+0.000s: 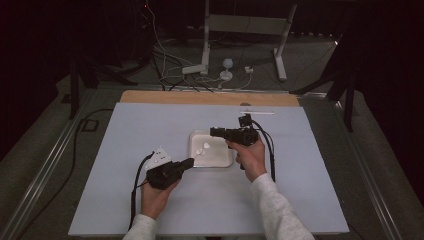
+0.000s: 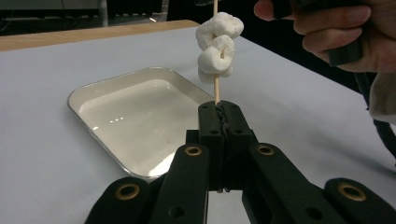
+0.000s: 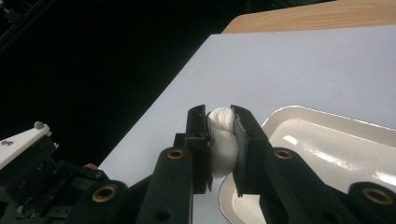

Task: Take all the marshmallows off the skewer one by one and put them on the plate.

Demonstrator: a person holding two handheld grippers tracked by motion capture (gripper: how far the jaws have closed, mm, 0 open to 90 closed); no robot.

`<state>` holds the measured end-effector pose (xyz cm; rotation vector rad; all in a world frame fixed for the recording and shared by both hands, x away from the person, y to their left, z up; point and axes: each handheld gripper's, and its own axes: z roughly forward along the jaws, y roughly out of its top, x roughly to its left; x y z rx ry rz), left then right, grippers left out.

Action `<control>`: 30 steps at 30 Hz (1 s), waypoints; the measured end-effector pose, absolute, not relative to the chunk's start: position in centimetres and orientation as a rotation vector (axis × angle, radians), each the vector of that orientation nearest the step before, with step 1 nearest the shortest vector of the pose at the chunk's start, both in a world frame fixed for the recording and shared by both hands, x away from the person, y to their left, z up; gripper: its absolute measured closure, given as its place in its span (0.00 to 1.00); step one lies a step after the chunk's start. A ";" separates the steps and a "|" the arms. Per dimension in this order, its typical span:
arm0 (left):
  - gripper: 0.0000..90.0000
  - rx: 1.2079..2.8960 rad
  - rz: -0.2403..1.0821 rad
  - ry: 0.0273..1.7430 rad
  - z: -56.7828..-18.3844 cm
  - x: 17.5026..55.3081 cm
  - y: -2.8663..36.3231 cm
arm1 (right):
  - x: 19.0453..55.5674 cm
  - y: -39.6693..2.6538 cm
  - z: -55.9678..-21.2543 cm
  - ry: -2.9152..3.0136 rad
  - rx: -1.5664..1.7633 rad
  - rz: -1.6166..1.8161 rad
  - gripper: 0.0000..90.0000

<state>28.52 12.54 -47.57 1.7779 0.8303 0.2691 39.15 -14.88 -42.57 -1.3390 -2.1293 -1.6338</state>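
My left gripper (image 2: 219, 109) is shut on the lower end of a thin wooden skewer (image 2: 216, 88) that stands upright. Several white marshmallows (image 2: 215, 46) are threaded on the skewer above the jaws. From above, the left gripper (image 1: 190, 162) sits at the near left corner of a white tray (image 1: 220, 156), with the marshmallows (image 1: 204, 148) over the tray. My right gripper (image 3: 220, 116) is shut on one white marshmallow (image 3: 221, 140), squeezed between its pads. The right gripper (image 1: 212, 131) hovers over the tray's far edge, pointing left.
The tray (image 2: 88, 93) has nothing lying in it and rests mid-table on a pale sheet (image 1: 150, 125). A thin pale stick (image 1: 256, 112) lies near the far wooden edge (image 1: 210, 97). Cables and metal stand legs (image 1: 205, 50) sit on the floor beyond.
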 end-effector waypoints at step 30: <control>1.00 1.716 0.294 0.951 -48.1 28.9 14.9 | 38.7 -15.9 -43.3 -2.494 -1.387 -1.529 0.87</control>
